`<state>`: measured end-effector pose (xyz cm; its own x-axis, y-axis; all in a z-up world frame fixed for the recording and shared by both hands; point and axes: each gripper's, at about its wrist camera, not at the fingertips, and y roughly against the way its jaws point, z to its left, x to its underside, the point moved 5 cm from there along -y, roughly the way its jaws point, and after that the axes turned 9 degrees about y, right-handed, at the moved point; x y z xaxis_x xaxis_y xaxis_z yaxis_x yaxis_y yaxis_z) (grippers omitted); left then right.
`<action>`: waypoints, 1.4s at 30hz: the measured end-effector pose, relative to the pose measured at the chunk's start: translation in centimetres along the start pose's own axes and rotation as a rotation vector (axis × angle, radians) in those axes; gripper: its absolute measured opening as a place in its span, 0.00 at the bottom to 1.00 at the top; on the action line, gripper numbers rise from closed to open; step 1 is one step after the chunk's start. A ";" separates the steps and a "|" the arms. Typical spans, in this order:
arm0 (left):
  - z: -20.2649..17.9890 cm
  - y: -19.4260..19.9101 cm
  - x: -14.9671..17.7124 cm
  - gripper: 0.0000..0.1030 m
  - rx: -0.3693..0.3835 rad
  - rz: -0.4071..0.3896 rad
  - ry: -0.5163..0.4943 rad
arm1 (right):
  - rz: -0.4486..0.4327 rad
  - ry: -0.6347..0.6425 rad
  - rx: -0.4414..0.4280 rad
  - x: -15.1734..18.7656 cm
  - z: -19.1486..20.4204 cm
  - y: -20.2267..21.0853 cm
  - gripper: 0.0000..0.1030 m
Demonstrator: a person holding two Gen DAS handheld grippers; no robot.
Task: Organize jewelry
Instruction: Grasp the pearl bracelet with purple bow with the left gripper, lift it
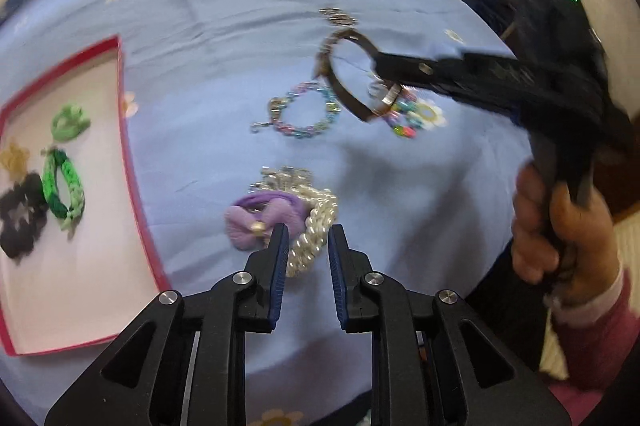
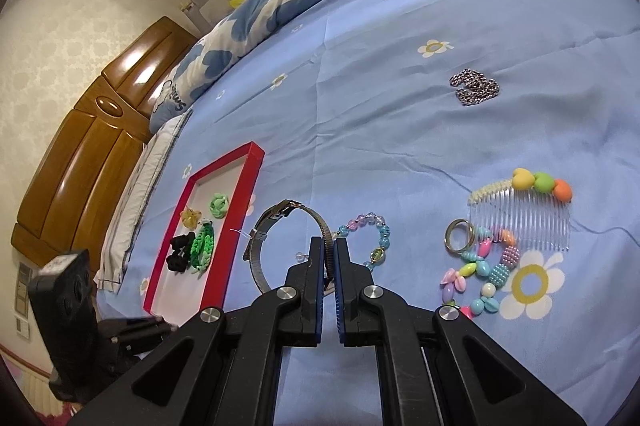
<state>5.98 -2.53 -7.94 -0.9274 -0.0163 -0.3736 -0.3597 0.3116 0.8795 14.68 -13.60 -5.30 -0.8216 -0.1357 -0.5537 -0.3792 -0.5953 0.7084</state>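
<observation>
Blue cotton, printed with small flowers, covered the bed [image 2: 400,129] that carried everything. The red tray [image 2: 240,161] served as the landmark: it lay at the bed's left side and already held a green braided band [image 2: 202,250], a pale green tie [image 2: 219,205], a black piece [image 2: 180,252] and a small amber one [image 2: 190,218].

Just right of the tray, lifted off the sheet, hung the metal mesh watch strap [image 2: 276,218], pinched edge-on between the nearly closed fingers of the right gripper [image 2: 329,250]. It looked light, springy and slick, so a hold on the flat of the band near the clasp seemed safer than on the curve.

Further right of the tray lay the pastel bead bracelet [image 2: 374,234], then a bright bead string [image 2: 486,266] with a metal ring [image 2: 460,234], a clear hair comb [image 2: 524,218] and a dark chain [image 2: 475,87].

The left gripper [image 1: 308,238], fingers parted and empty, straddled a pearl bracelet [image 1: 316,230] beside a purple bow tie [image 1: 260,218]. Pearls likely roll, so a grip across the strands seemed best.
</observation>
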 end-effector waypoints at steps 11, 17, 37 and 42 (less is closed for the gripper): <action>2.3 0.3 -1.1 0.17 0.013 -0.027 0.127 | -0.018 -0.019 0.013 0.4 -0.8 1.2 0.04; 1.4 -2.2 -1.3 0.17 0.009 0.010 0.091 | -0.002 -0.020 0.008 0.8 -0.6 0.6 0.04; 4.1 2.2 -1.0 0.00 0.049 -0.077 0.153 | 0.014 0.024 -0.017 1.1 2.6 0.2 0.04; 3.3 0.1 -0.6 0.35 0.034 -0.034 0.137 | 0.025 0.023 -0.008 1.8 2.6 0.1 0.04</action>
<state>6.80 0.66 -8.61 -0.9208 -0.1559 -0.3576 -0.3899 0.3404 0.8556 12.02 -11.82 -5.07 -0.8208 -0.1686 -0.5458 -0.3550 -0.5980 0.7186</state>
